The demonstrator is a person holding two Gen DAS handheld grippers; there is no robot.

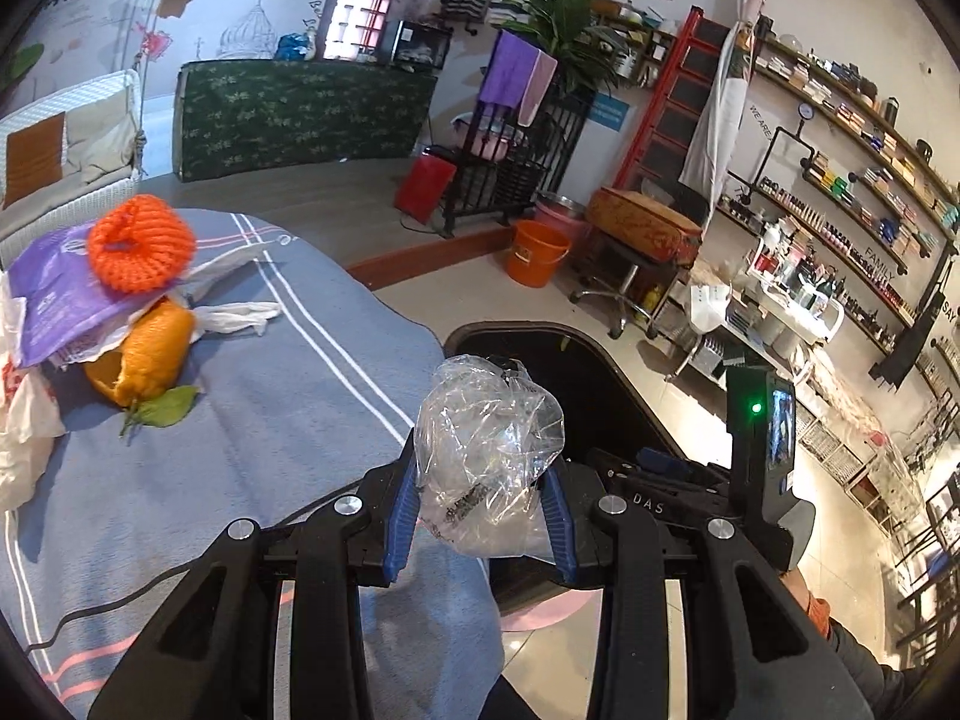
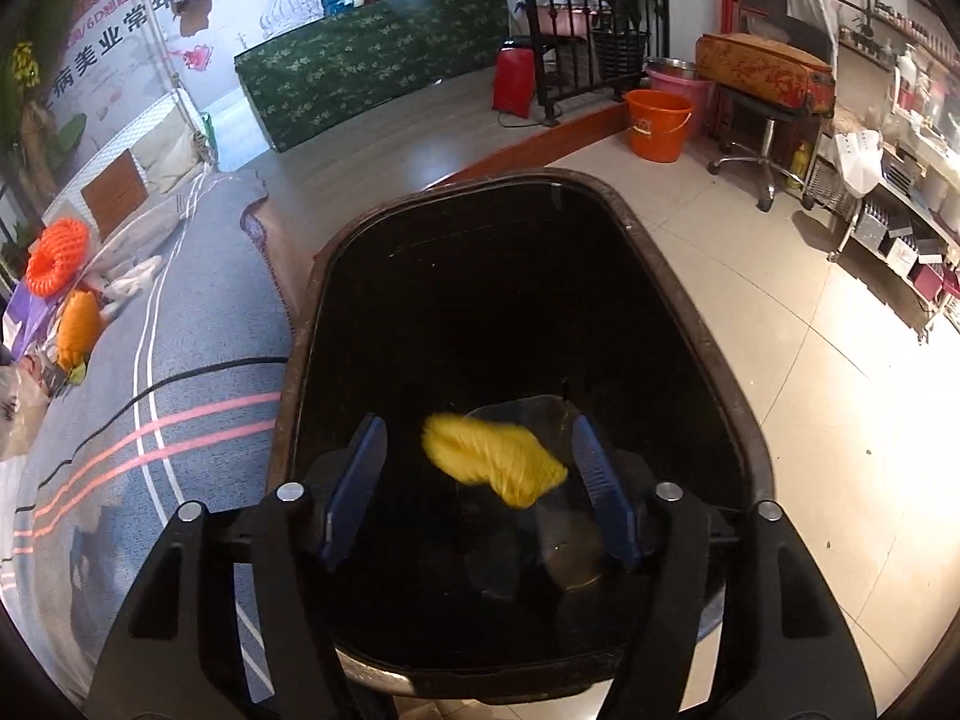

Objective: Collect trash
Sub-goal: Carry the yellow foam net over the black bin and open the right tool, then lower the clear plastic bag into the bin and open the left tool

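Left gripper: fingers clamped on a crumpled clear plastic wrapper, lower centre of the left wrist view, at the edge of the black bin.
Right gripper: fingers apart and touching nothing; a blurred yellow scrap sits between them in the right wrist view, apparently dropping into the bin.
Bin: one, dark and open-topped, beside the blue striped cloth.
Still on the cloth, upper left of the left wrist view: one orange foam net, one purple packet, one orange peel with a leaf, and white plastic bags; their number cannot be told.
Handling, judged: the wrapper is light, soft and slippery, so a pinch across its bunched middle should hold best. The net is springy and likely easy to grip at its rim; the peel is limp.
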